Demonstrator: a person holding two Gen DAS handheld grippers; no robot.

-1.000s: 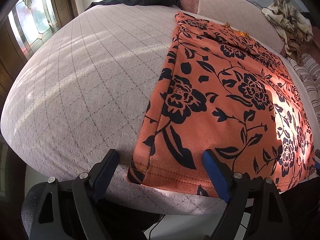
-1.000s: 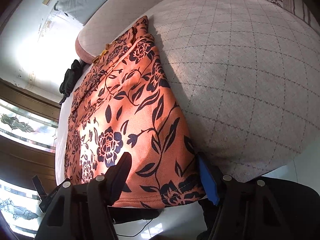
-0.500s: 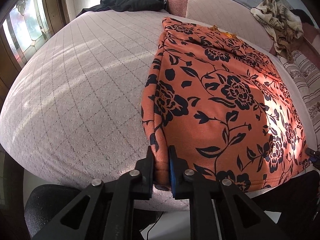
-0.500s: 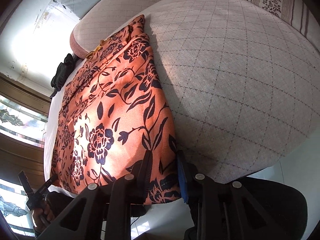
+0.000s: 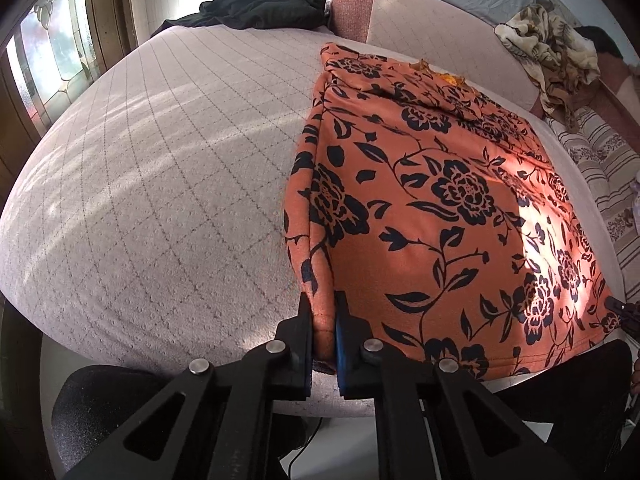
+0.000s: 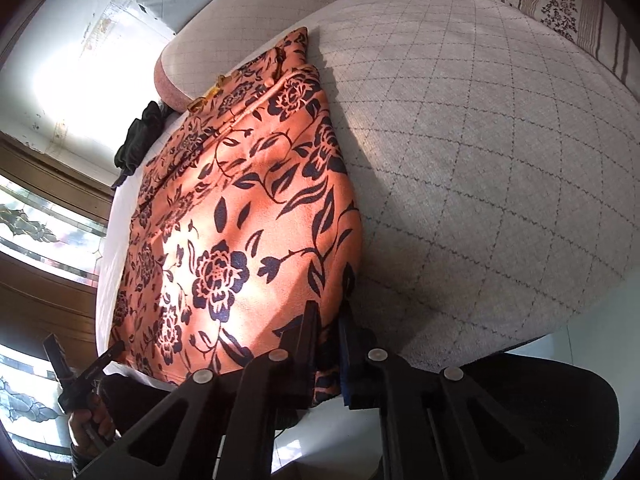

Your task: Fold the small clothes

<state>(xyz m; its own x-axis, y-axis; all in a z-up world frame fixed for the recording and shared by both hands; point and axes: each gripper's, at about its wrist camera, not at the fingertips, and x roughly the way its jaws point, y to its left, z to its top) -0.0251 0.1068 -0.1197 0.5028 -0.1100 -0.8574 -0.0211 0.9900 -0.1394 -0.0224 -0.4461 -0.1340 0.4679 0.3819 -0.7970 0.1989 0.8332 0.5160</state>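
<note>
In the left wrist view, the left gripper had just been closing, and its jaws were clamped on the near left corner of the orange flowered garment. A pinch of hem was bunched between the pads. The garment lay spread flat on the quilted bed, its near hem at the bed's front edge and its far end up by the pink bolster. A black garment lay well apart at the far edge, and a crumpled beige cloth sat off to the right.

In the right wrist view, the right gripper had likewise just been closing, and its jaws were pressed together on the near right corner of the same garment, cloth showing between them. The person's left hand with the other tool showed at the lower left.

The fabric looked soft, light and limp, probably a fleecy knit. It would likely drape and sag between the two held corners, not keep its shape, and might drag on the textured quilt. The hem corners seemed the right places to grip, deep enough that the thin edge would not slip out when lifted.
</note>
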